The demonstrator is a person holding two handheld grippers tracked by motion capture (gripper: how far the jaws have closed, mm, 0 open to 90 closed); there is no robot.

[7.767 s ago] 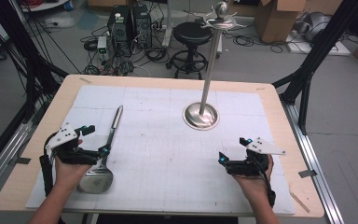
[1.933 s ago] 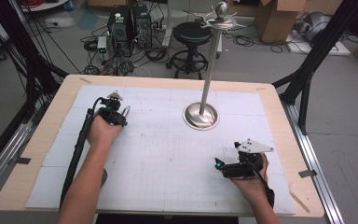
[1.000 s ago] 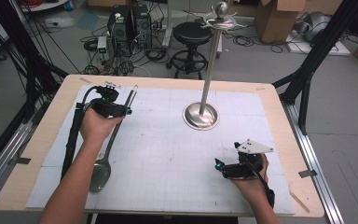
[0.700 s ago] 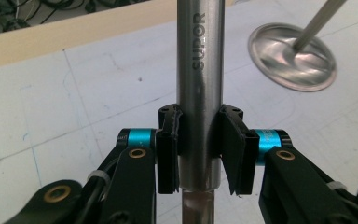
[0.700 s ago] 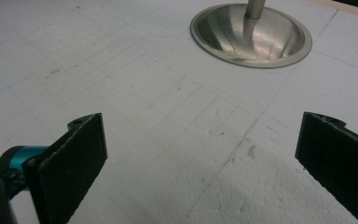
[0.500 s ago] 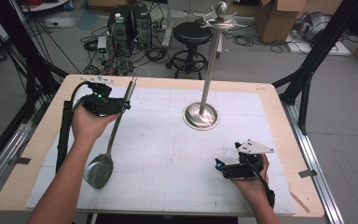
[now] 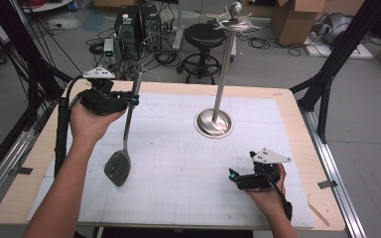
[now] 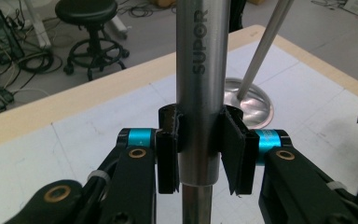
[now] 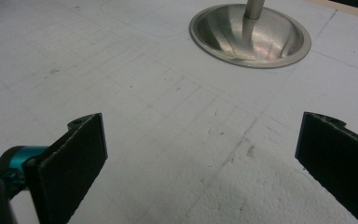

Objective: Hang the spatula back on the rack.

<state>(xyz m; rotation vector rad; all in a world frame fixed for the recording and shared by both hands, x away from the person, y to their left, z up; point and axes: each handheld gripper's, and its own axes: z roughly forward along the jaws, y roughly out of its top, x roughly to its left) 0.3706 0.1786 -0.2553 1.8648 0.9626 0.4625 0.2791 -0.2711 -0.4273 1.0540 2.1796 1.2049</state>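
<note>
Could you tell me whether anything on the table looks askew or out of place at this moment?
Only the ladle stands out: it hangs tilted, handle clamped in the left gripper, bowl low over the white mat. The hanging stand is upright. The right gripper rests open on the mat. Nothing looks spilled or damaged.

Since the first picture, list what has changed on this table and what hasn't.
The left gripper moved from the near left edge up the table, closed on the ladle by its handle and has raised it: the handle now stands nearly upright, the bowl hanging low at the mat. Earlier the ladle lay flat. The right gripper stayed at the near right, jaws open, and the utensil stand has not moved.
</note>
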